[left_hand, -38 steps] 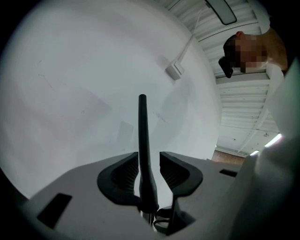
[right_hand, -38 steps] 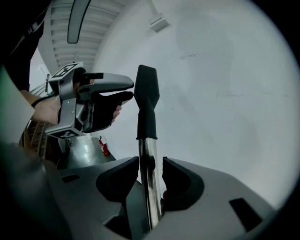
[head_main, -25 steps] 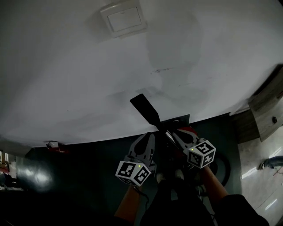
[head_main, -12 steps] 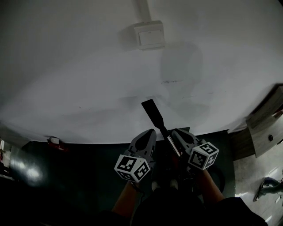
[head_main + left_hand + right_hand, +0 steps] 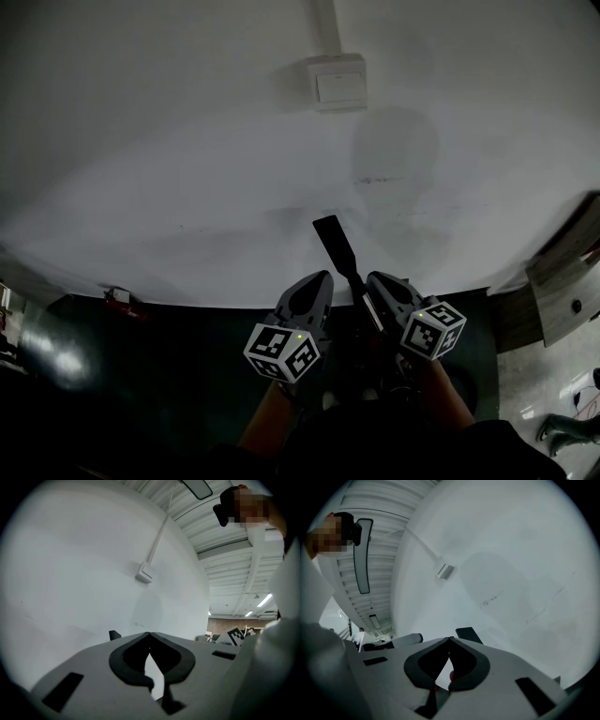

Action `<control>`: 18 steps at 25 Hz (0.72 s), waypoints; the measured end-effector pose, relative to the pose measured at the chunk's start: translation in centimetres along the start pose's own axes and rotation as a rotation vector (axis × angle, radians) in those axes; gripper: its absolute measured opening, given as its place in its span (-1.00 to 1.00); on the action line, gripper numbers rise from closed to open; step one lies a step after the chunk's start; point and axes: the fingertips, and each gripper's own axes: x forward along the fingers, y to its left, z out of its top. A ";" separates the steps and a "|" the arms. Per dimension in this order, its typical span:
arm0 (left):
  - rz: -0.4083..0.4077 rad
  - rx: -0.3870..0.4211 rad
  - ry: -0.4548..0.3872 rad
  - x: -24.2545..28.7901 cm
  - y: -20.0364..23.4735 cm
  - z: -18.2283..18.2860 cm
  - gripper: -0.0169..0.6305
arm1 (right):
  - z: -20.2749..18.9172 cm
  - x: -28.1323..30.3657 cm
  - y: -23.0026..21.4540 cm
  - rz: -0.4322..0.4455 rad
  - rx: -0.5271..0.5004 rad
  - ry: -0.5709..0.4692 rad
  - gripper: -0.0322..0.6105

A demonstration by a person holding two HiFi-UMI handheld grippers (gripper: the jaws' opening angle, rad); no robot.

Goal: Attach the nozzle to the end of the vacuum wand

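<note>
A flat black nozzle (image 5: 334, 240) sticks up in front of the white wall on a thin wand (image 5: 364, 298) that runs down between my two grippers. What holds the wand up is hidden below them. My left gripper (image 5: 321, 277) is shut with its tips touching and nothing between them, level and just left of the wand. My right gripper (image 5: 377, 278) is shut too, hard against the wand's right side. The left gripper view shows the jaws (image 5: 149, 633) closed and the nozzle (image 5: 115, 634) peeking up at their left. In the right gripper view the jaws (image 5: 449, 639) meet below the nozzle (image 5: 468, 633).
A white wall fills the view, with a wall box (image 5: 336, 82) under a conduit above the nozzle. The dark floor (image 5: 169, 375) lies below. A grey cabinet (image 5: 562, 291) stands at the right, and a small red-and-white item (image 5: 116, 299) lies by the wall at the left.
Both grippers and the nozzle have risen along the wall, and the nozzle now stands more upright. The wall box has come lower in the head view.
</note>
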 end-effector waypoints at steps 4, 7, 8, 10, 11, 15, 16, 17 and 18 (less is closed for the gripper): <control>0.004 -0.011 0.003 0.1 0.7 0.1 -0.94 | 0.0 0.9 0.3 0.012 0.003 0.002 -0.85; 0.006 -0.017 0.004 -0.1 1.1 0.1 -0.94 | -0.2 1.4 0.6 0.022 0.004 0.005 -0.85; 0.006 -0.017 0.004 -0.1 1.2 0.1 -0.94 | -0.2 1.5 0.6 0.024 0.004 0.006 -0.85; 0.006 -0.018 0.005 -0.2 1.3 0.1 -0.94 | -0.4 1.7 0.7 0.028 0.006 0.008 -0.85; 0.006 -0.019 0.006 -0.2 1.4 0.1 -0.94 | -0.5 1.8 0.8 0.031 0.007 0.009 -0.85; 0.006 -0.026 0.004 -0.4 1.8 0.3 -0.94 | -0.7 2.2 1.2 0.041 0.007 0.015 -0.85; 0.007 -0.027 0.004 -0.5 1.9 0.3 -0.94 | -0.7 2.3 1.3 0.043 0.007 0.016 -0.85; 0.007 -0.028 0.004 -0.5 2.0 0.4 -0.94 | -0.7 2.4 1.3 0.043 0.007 0.017 -0.85; 0.007 -0.028 0.005 -0.5 2.1 0.4 -0.94 | -0.7 2.5 1.4 0.044 0.008 0.017 -0.85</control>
